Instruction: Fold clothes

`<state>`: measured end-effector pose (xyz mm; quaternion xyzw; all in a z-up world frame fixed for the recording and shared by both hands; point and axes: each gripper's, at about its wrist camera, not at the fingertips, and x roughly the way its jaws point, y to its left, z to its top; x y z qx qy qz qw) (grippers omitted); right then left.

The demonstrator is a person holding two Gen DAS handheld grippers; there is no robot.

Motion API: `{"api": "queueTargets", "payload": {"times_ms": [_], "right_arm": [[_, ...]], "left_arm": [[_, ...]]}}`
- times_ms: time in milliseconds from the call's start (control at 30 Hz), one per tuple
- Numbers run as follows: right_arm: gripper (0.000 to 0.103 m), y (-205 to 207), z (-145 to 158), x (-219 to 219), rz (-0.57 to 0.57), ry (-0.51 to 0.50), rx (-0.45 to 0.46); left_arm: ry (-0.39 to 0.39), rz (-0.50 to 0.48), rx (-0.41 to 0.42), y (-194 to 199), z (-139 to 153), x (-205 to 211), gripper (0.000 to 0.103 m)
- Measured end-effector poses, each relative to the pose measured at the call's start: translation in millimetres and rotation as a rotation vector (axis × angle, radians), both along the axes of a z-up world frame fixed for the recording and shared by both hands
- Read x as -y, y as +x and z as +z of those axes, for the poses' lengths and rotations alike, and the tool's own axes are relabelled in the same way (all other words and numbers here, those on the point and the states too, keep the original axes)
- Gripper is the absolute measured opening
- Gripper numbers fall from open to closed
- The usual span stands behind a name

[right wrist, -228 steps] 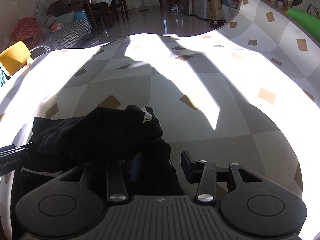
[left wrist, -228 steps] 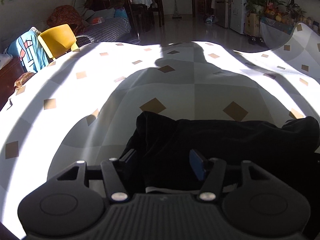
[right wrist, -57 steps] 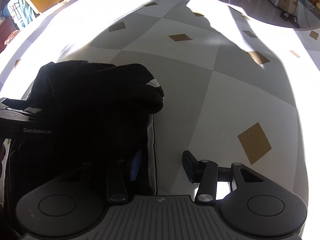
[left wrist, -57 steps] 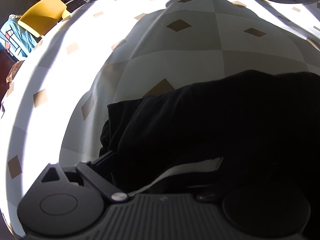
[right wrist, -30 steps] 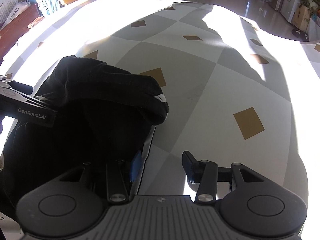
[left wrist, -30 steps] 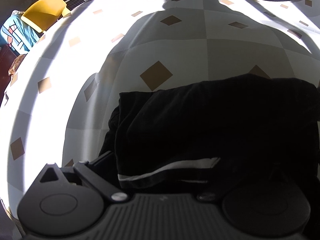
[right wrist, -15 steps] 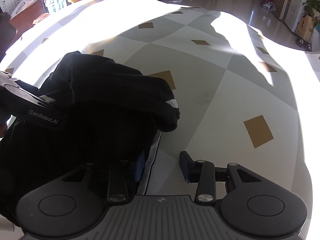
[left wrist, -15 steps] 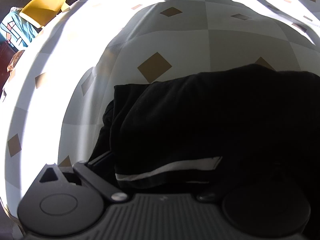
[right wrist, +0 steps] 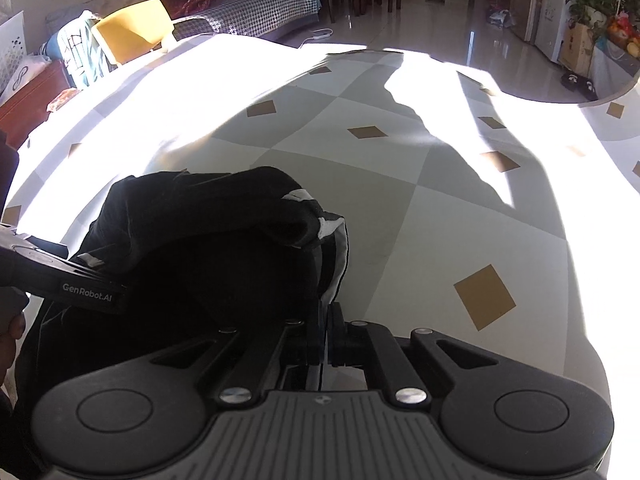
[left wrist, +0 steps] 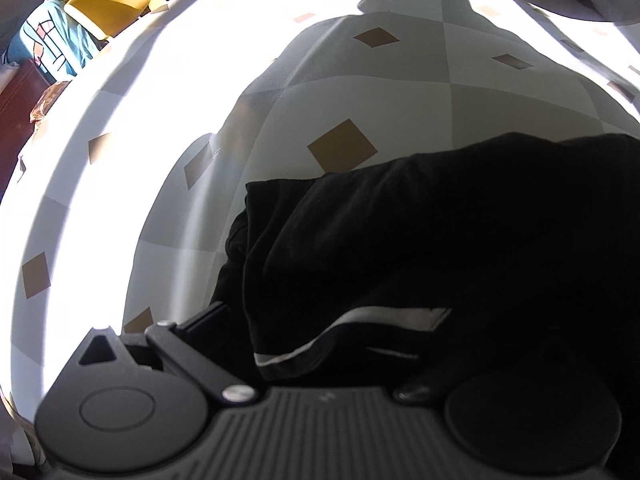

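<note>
Black clothes lie bunched on the checked counter, with both claws at them.

Black garment point(right wrist: 208, 240) with white trim sits near the front edge of the counter point(right wrist: 460, 208), toward its left side. The right claw point(right wrist: 325, 330) is pinched tight on the garment's white-trimmed edge, right at its tips. The left claw point(left wrist: 320, 344) is buried under the dark cloth, which hangs over it; I cannot tell how wide it is. A yellow chair point(right wrist: 132, 32) stands past the far left corner.
</note>
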<state>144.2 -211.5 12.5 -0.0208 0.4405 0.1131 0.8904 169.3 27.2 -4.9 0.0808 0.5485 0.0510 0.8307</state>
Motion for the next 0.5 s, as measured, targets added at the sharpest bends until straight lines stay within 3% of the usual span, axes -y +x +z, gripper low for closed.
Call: {"api": "queueTargets", "payload": {"times_ms": [133,300,367,500], "right_arm": [[0.001,7,13,13,-0.064,0.023,0.035],[0.004,9,10,19,-0.073,0.023,0.004],[0.011,10,4,17,-0.048,0.029,-0.022],[0.033,9,-3,11,0.008,0.058,-0.04]], "left_arm": [[0.002,0.06,0.054,5,12,-14,0.103],[0.015,0.153,0.08,20,18,-23,0.103],[0.016,0.167,0.088,20,19,-27,0.103],[0.026,0.174,0.1,3,13,-21,0.103]]}}
